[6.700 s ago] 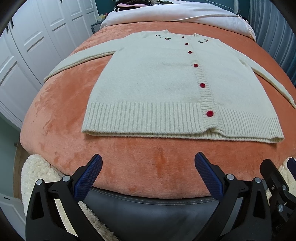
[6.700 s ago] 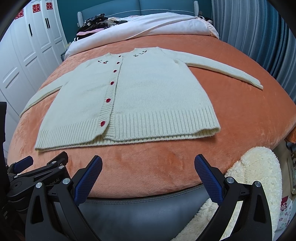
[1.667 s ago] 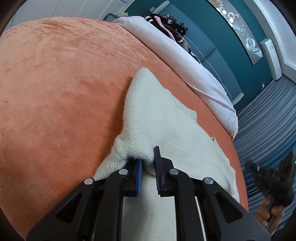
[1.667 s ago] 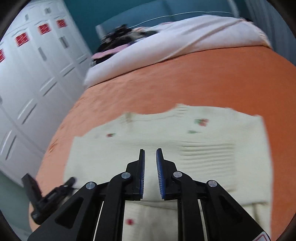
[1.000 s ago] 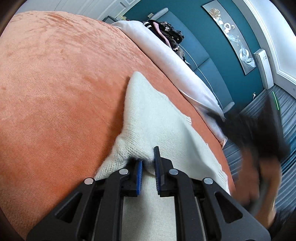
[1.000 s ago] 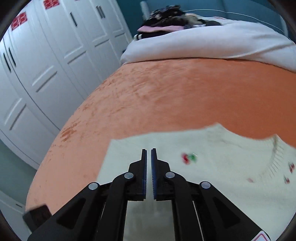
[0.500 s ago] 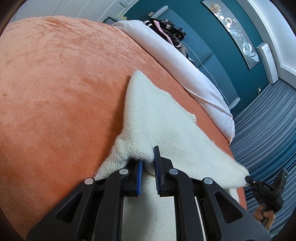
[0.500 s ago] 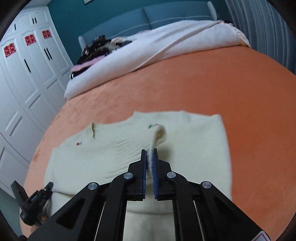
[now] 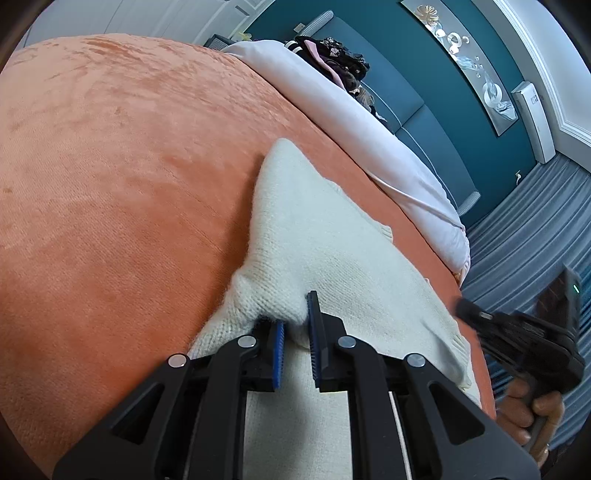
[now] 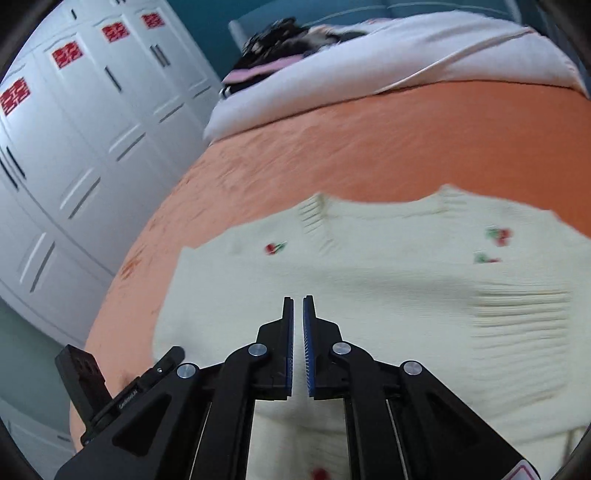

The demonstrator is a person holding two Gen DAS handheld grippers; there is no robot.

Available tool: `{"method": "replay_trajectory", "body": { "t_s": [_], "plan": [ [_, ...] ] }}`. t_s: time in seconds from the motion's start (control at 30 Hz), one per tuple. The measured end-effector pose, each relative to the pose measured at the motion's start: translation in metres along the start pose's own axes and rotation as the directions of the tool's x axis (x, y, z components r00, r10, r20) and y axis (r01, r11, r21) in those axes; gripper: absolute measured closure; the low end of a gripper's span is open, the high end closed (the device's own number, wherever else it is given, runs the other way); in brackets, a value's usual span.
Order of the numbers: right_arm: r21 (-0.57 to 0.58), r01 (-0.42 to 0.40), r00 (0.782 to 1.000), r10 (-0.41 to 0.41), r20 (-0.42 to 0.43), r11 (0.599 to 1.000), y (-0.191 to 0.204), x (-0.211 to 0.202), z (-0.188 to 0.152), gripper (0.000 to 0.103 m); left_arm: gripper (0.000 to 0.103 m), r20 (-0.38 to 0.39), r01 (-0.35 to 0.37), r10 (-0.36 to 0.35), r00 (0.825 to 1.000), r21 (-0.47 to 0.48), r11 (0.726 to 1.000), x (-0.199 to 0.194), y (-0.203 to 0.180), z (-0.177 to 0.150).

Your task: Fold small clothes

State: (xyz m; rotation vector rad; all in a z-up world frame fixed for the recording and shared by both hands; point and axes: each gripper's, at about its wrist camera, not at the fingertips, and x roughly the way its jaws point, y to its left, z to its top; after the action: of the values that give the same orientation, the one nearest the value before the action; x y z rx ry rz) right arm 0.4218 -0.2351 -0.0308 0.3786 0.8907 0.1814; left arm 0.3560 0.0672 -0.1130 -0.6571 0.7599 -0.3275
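A cream knit cardigan [image 10: 388,288] with small cherry motifs lies on the orange bed cover [image 10: 424,140], its sleeves folded in over the body. In the left wrist view my left gripper [image 9: 295,325] is shut on a bunched fold of the cardigan [image 9: 317,236] at its left side. My right gripper [image 10: 298,306] hovers over the cardigan's middle, its jaws almost closed with nothing between them. The right gripper also shows at the right edge of the left wrist view [image 9: 517,332], and the left gripper body at the lower left of the right wrist view [image 10: 110,391].
A white duvet [image 10: 388,62] and a pile of dark clothes [image 10: 280,33] lie at the head of the bed. White wardrobe doors [image 10: 74,147] stand at the left. Blue-grey curtains [image 9: 524,229] hang beyond the bed's right side.
My right gripper has let go of the sleeve end it was holding and swung left over the cardigan, which now lies flat. My left gripper has kept its hold and barely moved.
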Motion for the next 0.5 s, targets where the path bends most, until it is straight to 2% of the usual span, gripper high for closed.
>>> {"method": "replay_trajectory", "body": {
  "t_s": [0.07,0.13,0.2,0.27,0.3,0.37,0.4,0.43,0.47,0.5],
  "plan": [
    [-0.053,0.022,0.996,-0.027,-0.090,0.998,0.024,0.052,0.002,0.103,0.091,0.001,0.004,-0.004,1.000,-0.001,1.000,0.000,0.000,0.000],
    [-0.073,0.060,0.995,-0.066,-0.076,0.995,0.011,0.060,0.000,0.103,0.091,0.003,0.013,-0.013,1.000,-0.006,1.000,0.000,0.001,-0.001],
    [0.000,0.116,0.993,-0.116,-0.013,0.993,-0.030,0.039,0.002,0.103,0.091,0.006,0.022,-0.022,1.000,-0.008,1.000,0.000,0.003,-0.002],
    [0.124,0.127,0.990,-0.133,0.038,0.984,-0.086,0.008,-0.008,0.103,0.091,0.008,0.033,-0.033,0.999,-0.010,0.999,0.002,0.005,-0.003],
    [0.178,0.178,0.981,-0.189,0.048,0.968,-0.115,-0.010,-0.015,0.103,0.091,0.008,0.038,-0.038,0.999,-0.010,0.999,0.002,0.006,-0.003],
    [0.281,0.120,0.986,-0.148,0.079,0.952,-0.164,-0.047,-0.040,0.103,0.091,0.008,0.039,-0.039,0.999,-0.010,0.999,0.002,0.006,-0.003],
    [0.314,0.130,0.982,-0.165,0.087,0.941,-0.171,-0.064,-0.050,0.103,0.091,0.007,0.037,-0.037,0.999,-0.010,0.999,0.002,0.006,-0.003],
    [0.311,0.186,0.972,-0.221,0.079,0.932,-0.170,-0.080,-0.058,0.103,0.092,0.005,0.032,-0.032,0.999,-0.010,0.999,0.002,0.005,-0.003],
    [0.286,0.277,0.950,-0.306,0.063,0.917,-0.163,-0.093,-0.067,0.093,0.092,0.002,0.023,-0.023,1.000,-0.008,1.000,0.001,0.004,-0.002],
    [0.266,0.317,0.938,-0.342,0.054,0.910,-0.157,-0.106,-0.078,0.091,0.092,-0.003,0.010,-0.010,1.000,-0.005,1.000,0.001,0.001,-0.001]
  ]
}}
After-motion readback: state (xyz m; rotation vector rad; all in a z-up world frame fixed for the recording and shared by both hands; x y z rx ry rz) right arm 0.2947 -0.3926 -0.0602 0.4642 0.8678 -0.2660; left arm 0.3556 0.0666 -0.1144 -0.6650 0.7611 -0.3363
